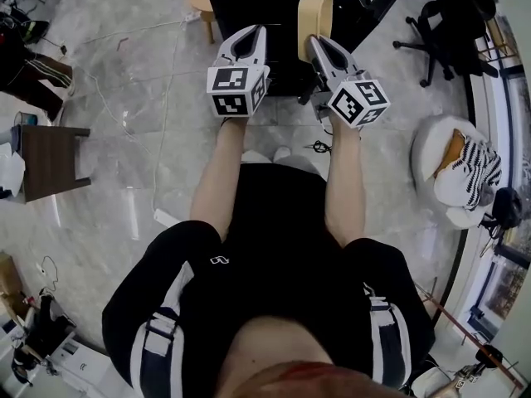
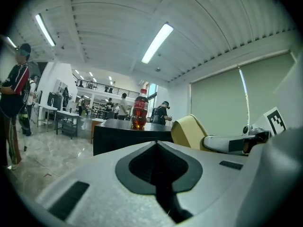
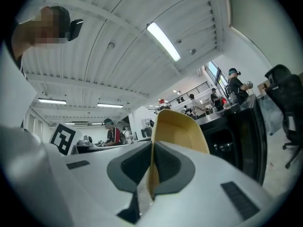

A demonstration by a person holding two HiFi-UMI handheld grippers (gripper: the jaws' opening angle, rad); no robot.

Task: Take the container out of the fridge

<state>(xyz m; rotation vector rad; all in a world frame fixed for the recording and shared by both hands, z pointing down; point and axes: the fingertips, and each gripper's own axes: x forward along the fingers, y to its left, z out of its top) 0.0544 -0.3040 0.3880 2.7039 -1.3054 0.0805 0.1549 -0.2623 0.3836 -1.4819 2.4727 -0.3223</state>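
Right gripper (image 3: 152,145) clamped on the container (image 3: 179,129) wall. It looks thin, light, probably flexy: grip near the rim. Left gripper (image 2: 157,144) closed, empty.

Black cabinet (image 1: 249,2) cut off at head view top; container (image 1: 314,19) edge hidden inside right gripper (image 1: 318,46).

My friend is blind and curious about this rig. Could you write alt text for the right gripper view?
The right tool is clamped shut on the wall of a pale yellow container, which rises in front of the camera. A black cabinet stands to its right, with a white ceiling and strip lights above and people at desks far behind.
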